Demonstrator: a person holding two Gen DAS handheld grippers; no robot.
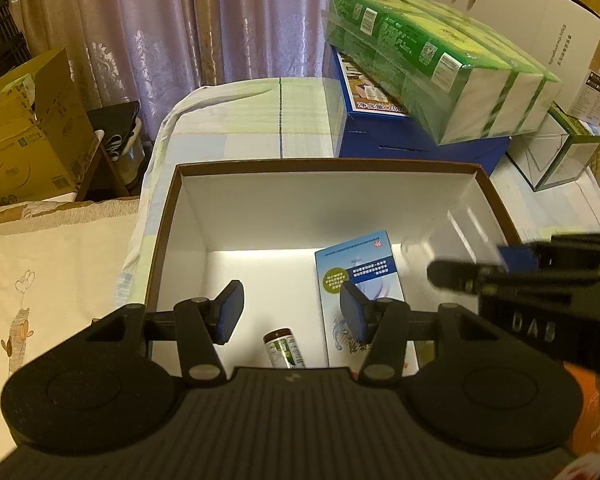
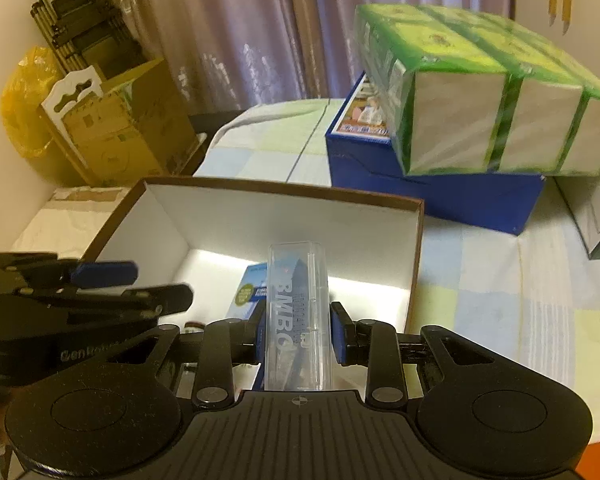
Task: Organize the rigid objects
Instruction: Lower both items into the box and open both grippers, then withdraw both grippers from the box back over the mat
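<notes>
An open brown box with a white inside stands on the bed; it also shows in the right wrist view. In it lie a light-blue carton and a small brown bottle. My left gripper is open and empty above the box's near side. My right gripper is shut on a clear plastic case, held over the box's right part. The case and the right gripper's fingers show blurred at the right of the left wrist view.
A blue box with a green-wrapped pack of tissue boxes on top stands behind the open box. A clear-sided box is at far right. Cardboard boxes and curtains are on the left.
</notes>
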